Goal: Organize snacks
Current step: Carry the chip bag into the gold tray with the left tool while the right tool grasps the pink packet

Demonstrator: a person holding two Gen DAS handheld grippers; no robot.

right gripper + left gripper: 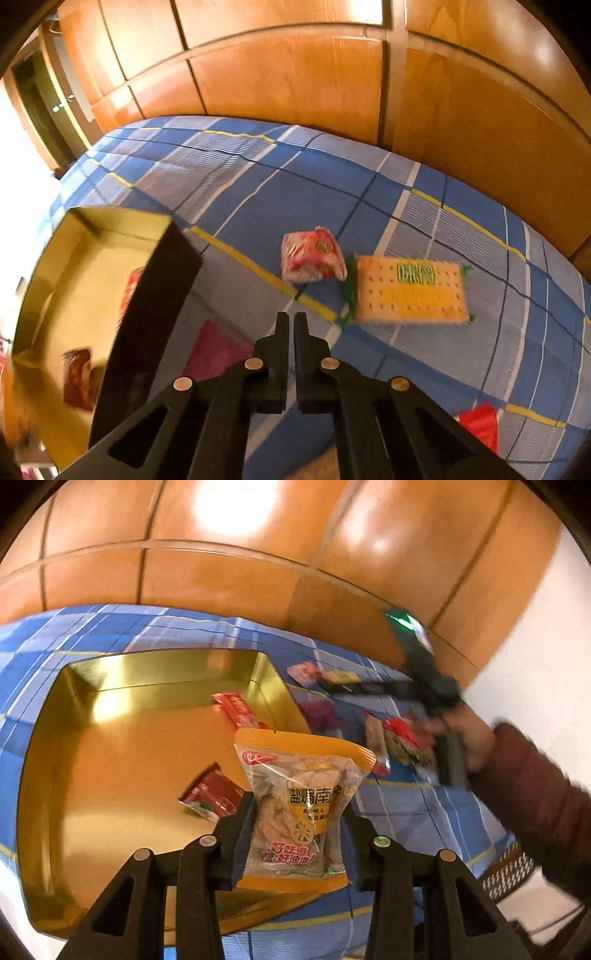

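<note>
Left gripper (299,834) carrying snack packet (301,808) over gold tray (48,775).
Packet clamped at its waist, long axis running up the frame, orange top seal away from camera. Right gripper (291,321) clenched, empty, above the bed (295,192); cracker pack (412,293) lies flat just beyond, long axis crosswise.

Both grippers are matte black plastic: angular linkage arms with triangular cut-outs, round silver pivot pins and flat, blocky jaws. The right gripper (436,698) shows a green light at its top. The person's sleeve (535,794) is dark maroon, quilted.
</note>
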